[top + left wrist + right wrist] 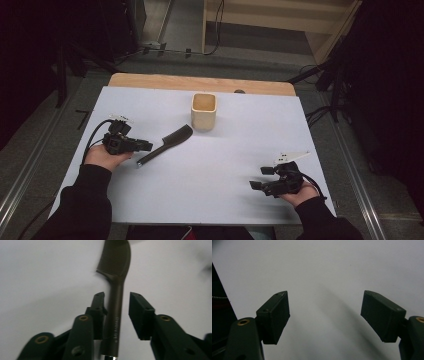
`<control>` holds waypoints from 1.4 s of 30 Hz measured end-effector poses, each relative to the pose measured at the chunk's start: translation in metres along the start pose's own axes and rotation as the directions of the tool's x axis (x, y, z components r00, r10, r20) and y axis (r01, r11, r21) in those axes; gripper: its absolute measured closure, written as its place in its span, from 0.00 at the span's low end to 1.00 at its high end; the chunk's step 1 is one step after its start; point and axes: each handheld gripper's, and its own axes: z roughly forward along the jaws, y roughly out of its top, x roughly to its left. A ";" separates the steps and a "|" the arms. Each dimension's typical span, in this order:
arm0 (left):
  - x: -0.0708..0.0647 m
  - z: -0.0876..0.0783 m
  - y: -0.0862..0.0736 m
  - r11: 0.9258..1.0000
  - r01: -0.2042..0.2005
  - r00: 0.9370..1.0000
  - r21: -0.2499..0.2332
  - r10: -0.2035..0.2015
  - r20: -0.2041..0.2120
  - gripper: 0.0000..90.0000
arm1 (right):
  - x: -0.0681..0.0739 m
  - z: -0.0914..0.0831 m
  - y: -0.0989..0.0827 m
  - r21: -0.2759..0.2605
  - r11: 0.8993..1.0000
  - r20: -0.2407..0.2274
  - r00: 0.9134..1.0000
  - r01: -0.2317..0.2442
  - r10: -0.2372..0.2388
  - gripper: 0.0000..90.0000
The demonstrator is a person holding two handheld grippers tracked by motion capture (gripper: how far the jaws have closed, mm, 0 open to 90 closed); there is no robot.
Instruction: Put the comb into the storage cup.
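A dark comb (167,142) lies flat on the white table (225,160), its teeth end toward a tan square cup (204,111). My left gripper (146,146) lies level at the comb's handle end. In the left gripper view the comb's handle (115,315) runs between the jaws of my left gripper (117,298). The handle sits against the left pad, and a gap stays at the right pad, so the jaws are open around it. My right gripper (260,177) rests at the table's front right, open wide over bare table (324,277) with nothing between its fingers.
The tan cup stands upright behind the table's middle, apart from the comb. A wooden strip (200,82) edges the far side. Cables and dark stands lie on the floor beyond. White surface stretches between the two hands.
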 end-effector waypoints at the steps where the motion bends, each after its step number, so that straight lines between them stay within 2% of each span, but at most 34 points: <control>1: -0.003 -0.003 0.000 1.000 -0.006 1.000 -0.017 0.007 0.006 0.65 | 0.000 0.000 0.000 -0.001 1.000 0.000 1.000 -0.001 0.001 0.24; 2: -0.003 -0.003 0.000 1.000 -0.006 1.000 -0.017 0.007 0.006 0.61 | 0.000 0.000 0.000 -0.001 1.000 0.000 1.000 -0.001 0.001 0.24; 5: -0.008 -0.006 -0.001 0.999 -0.016 0.999 -0.039 0.017 0.041 0.56 | 0.000 0.000 0.000 0.001 1.000 0.000 1.000 0.002 -0.002 0.24; 6: -0.009 -0.006 -0.001 0.999 -0.019 0.999 -0.043 0.021 0.043 0.50 | 0.000 0.000 0.000 0.002 1.000 0.000 1.000 0.002 -0.002 0.24; 11: -0.016 -0.006 -0.004 0.998 -0.040 0.998 -0.042 0.042 0.055 0.43 | 0.000 0.000 0.000 0.003 1.000 0.001 1.000 0.002 -0.002 0.24; 12: -0.020 -0.006 -0.005 0.998 -0.052 0.997 -0.043 0.055 0.059 0.39 | 0.000 0.000 0.000 0.003 1.000 0.000 1.000 0.003 -0.003 0.24; 23: -0.037 -0.005 -0.011 0.992 -0.118 0.990 -0.040 0.121 0.078 0.35 | 0.000 0.000 0.000 0.003 1.000 -0.003 1.000 0.004 -0.004 0.24; 42: -0.056 -0.003 -0.032 0.988 -0.151 0.987 -0.020 0.152 0.047 0.36 | 0.001 0.001 0.000 0.005 1.000 -0.002 1.000 0.005 -0.005 0.24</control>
